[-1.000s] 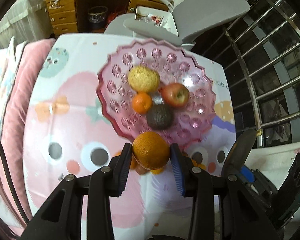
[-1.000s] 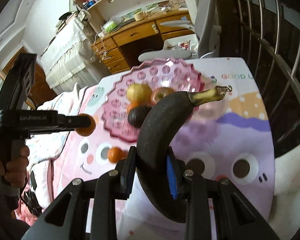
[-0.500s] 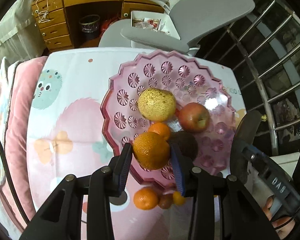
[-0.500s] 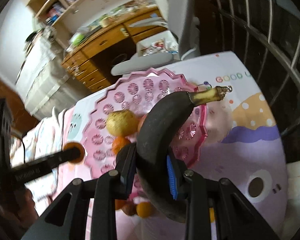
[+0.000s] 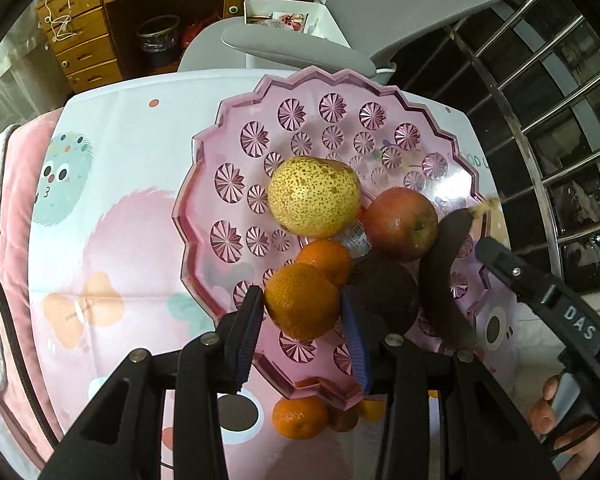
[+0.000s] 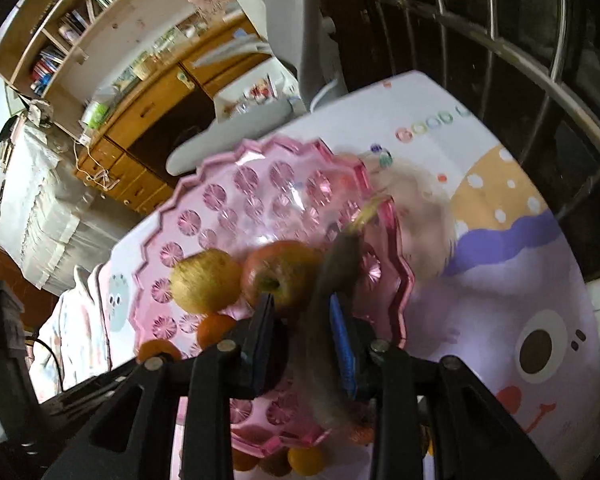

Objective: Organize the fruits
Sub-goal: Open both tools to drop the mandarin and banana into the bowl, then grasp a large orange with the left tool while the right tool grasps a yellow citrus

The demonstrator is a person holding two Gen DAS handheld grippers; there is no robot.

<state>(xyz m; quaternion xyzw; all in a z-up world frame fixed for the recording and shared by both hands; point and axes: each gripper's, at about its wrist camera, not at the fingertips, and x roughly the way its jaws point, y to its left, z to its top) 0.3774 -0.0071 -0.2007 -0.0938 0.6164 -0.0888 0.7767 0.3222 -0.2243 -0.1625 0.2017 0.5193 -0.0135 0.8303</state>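
A pink scalloped plate [image 5: 204, 200] [image 6: 228, 200] holds a speckled pear [image 5: 314, 196], a red apple [image 5: 400, 224], a small orange [image 5: 326, 254] and a dark round fruit [image 5: 388, 292]. My left gripper [image 5: 302, 312] is shut on an orange [image 5: 300, 304] just above the plate's near part. The blackened banana [image 5: 440, 280] [image 6: 336, 268] lies along the plate's right side, blurred. My right gripper [image 6: 302, 316] has its jaws opening around the banana, with a gap at the left pad.
Several small oranges [image 5: 300, 416] lie on the cartoon tablecloth [image 5: 120, 200] before the plate. A grey chair [image 5: 380, 0] and a wooden desk [image 5: 84, 40] stand beyond the table, a metal railing [image 5: 560, 100] at the right. A hand [image 5: 556, 428] holds the right gripper.
My left gripper carried the orange forward and down over the plate. My right gripper brought the banana to the plate's right side, rolled, and its grip on the banana has loosened.
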